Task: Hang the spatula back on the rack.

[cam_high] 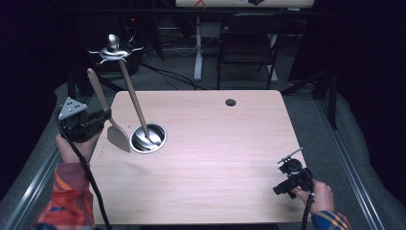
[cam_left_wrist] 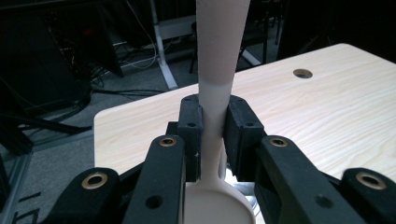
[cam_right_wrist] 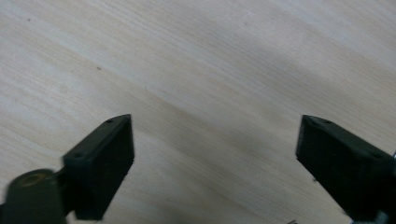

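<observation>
A beige spatula (cam_high: 103, 108) is held upright over the table's left edge, blade down. My left gripper (cam_high: 106, 116) is shut on its handle. In the left gripper view the two black pads (cam_left_wrist: 191, 126) press on the narrow neck of the spatula (cam_left_wrist: 219, 56), just above the blade. Beside the blade stands a round metal container (cam_high: 149, 139), and a long wooden-handled utensil (cam_high: 133, 98) leans out of it toward the back left. My right gripper (cam_high: 283, 178) hovers over the table's front right corner, jaws wide apart with nothing but bare wood (cam_right_wrist: 210, 70) between them.
The light wooden table (cam_high: 215, 167) has a small cable hole (cam_high: 231, 102) near its back edge. A dark chair (cam_high: 249, 43) and a desk leg (cam_high: 197, 48) stand behind the table. Cables lie on the floor at the back left.
</observation>
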